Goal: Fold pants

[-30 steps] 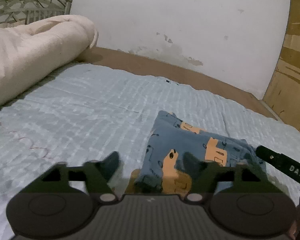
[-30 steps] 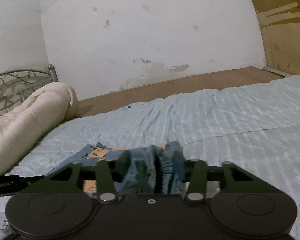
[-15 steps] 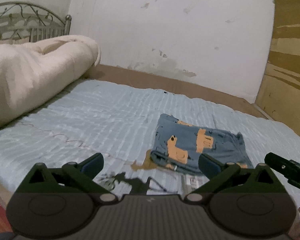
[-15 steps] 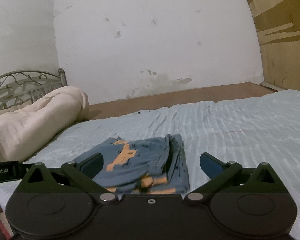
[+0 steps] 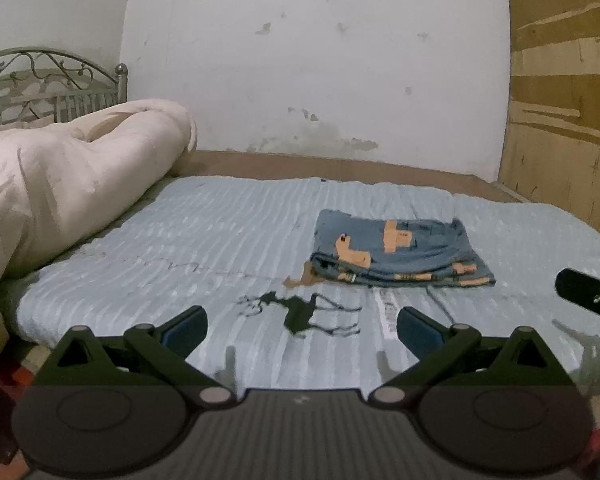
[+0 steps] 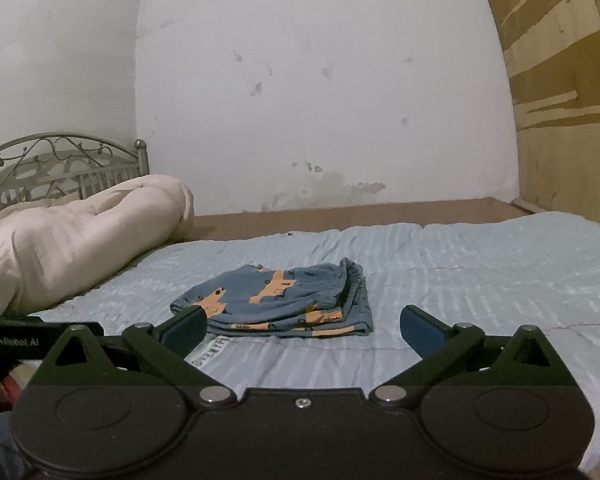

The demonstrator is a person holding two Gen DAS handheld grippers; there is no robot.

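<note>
The blue pants with orange prints [image 5: 400,250] lie folded in a flat stack on the light blue bedspread [image 5: 228,240]; they also show in the right wrist view [image 6: 284,300]. My left gripper [image 5: 302,328] is open and empty, held back from the pants near the bed's front edge. My right gripper [image 6: 302,326] is open and empty, also back from the pants. The right gripper's side [image 5: 588,294] shows at the right of the left wrist view; the left gripper's side [image 6: 40,336] shows at the left of the right wrist view.
A rolled cream duvet [image 5: 72,184] lies at the left by the metal headboard [image 5: 52,84]. A dark print mark [image 5: 300,314] is on the bedspread. A white wall [image 6: 320,100] stands behind and a wooden panel [image 5: 564,112] at the right.
Both grippers have opened, let go of the pants and pulled back from the bed. The pants now lie folded and flat on the bedspread.
</note>
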